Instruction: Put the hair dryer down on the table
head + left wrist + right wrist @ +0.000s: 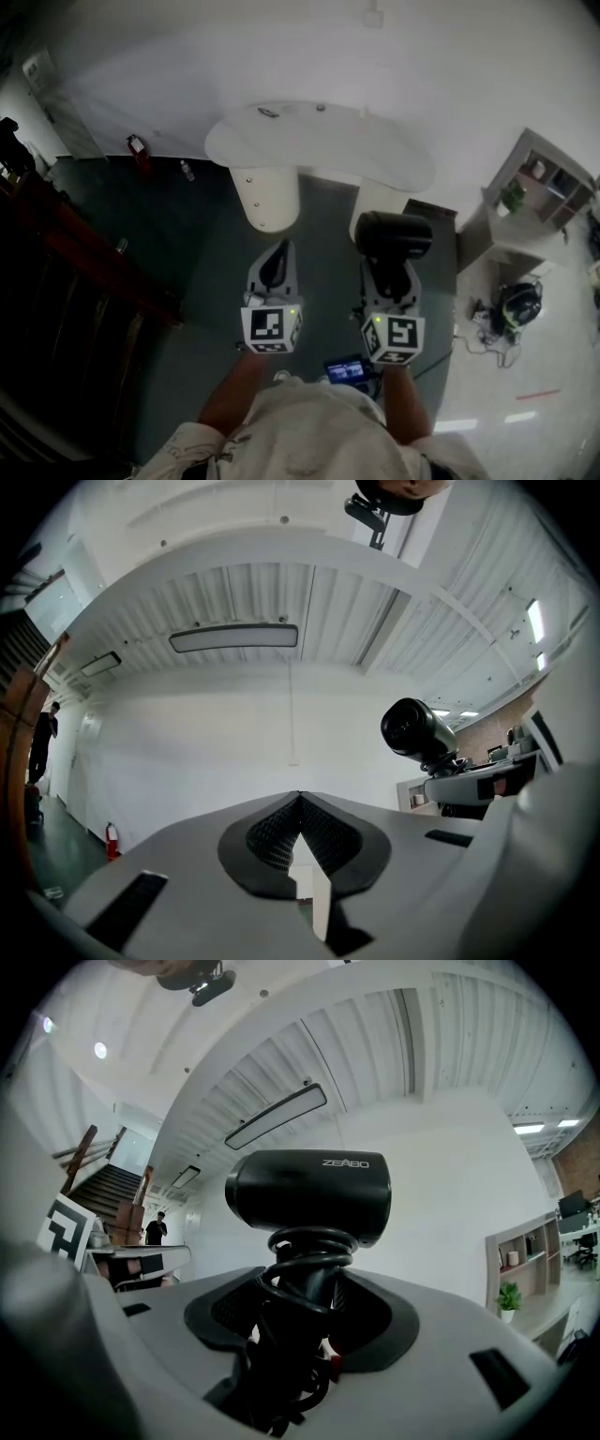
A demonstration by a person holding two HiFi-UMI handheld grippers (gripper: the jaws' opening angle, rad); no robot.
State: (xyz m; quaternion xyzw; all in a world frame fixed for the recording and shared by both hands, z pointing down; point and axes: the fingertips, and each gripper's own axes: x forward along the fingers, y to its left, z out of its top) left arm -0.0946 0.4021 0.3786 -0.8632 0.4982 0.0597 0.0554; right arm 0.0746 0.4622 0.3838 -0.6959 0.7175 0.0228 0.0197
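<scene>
One black hair dryer (393, 234) aloft in the right gripper (390, 270), short of the white tabletop (375, 155).
Right jaws clamped on the cord-wrapped handle, dryer body upright above; left gripper (274, 267) closed tip to tip, empty. Ahead: one kidney-shaped tabletop on two round legs (267, 197), three tiny items (267, 112) near its far edge. Left: one red fire extinguisher (139, 150), one bottle (187, 170) on the floor (319, 234). Right: one shelf unit (548, 183), one potted plant (512, 197).

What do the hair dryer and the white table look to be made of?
Hair dryer: probably black plastic, matte, with only dull highlights on its moulded body. Table: smooth white top and round legs, evenly bright, maybe laminate or painted; the look leaves it open.
</scene>
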